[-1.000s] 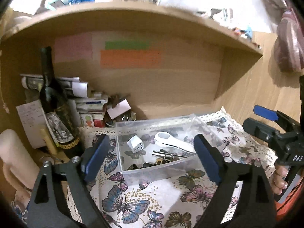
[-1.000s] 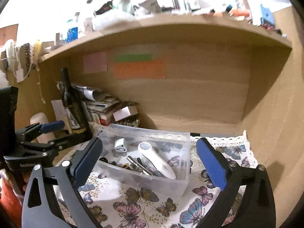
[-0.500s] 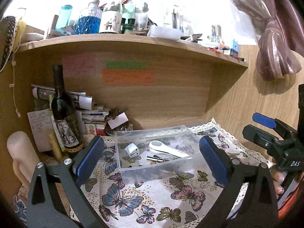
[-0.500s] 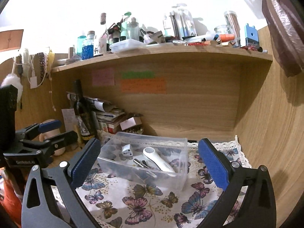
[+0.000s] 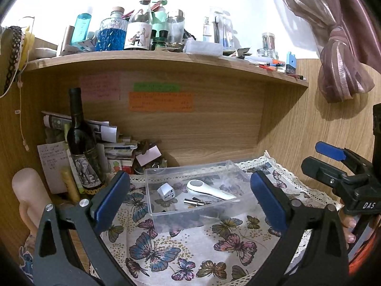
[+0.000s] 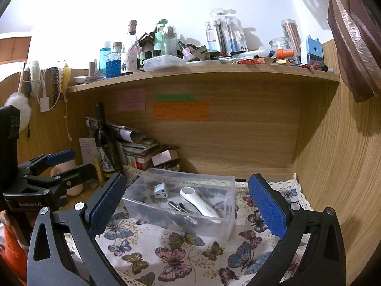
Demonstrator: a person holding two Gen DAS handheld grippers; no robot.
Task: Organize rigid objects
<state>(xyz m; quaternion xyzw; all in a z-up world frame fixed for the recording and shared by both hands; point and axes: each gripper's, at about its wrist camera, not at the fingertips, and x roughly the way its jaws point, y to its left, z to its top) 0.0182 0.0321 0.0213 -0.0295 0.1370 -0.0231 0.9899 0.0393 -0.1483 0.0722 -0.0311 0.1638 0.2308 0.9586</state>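
A clear plastic box (image 5: 166, 221) stands on a butterfly-print cloth (image 5: 190, 257) under a wooden shelf. It holds a white handheld device (image 5: 209, 190), a small white plug adapter (image 5: 166, 191) and small metal parts (image 5: 196, 202). My left gripper (image 5: 190, 197) is open and empty, held back from the box. My right gripper (image 6: 187, 202) is open and empty too, facing the box (image 6: 221, 224) with the white device (image 6: 197, 201) and adapter (image 6: 160, 190) inside. Each gripper shows in the other's view, the right gripper (image 5: 333, 164) and the left gripper (image 6: 57, 166).
A dark wine bottle (image 5: 82, 147) stands at the left beside stacked papers and boxes (image 5: 114, 147). The upper shelf (image 5: 166, 62) is crowded with bottles and jars. Wooden walls close the back and right. A curtain (image 5: 338, 47) hangs at the upper right.
Both grippers have drawn back and tilted up from the box, so the upper shelf and its bottles now show. The box and its contents have not moved.
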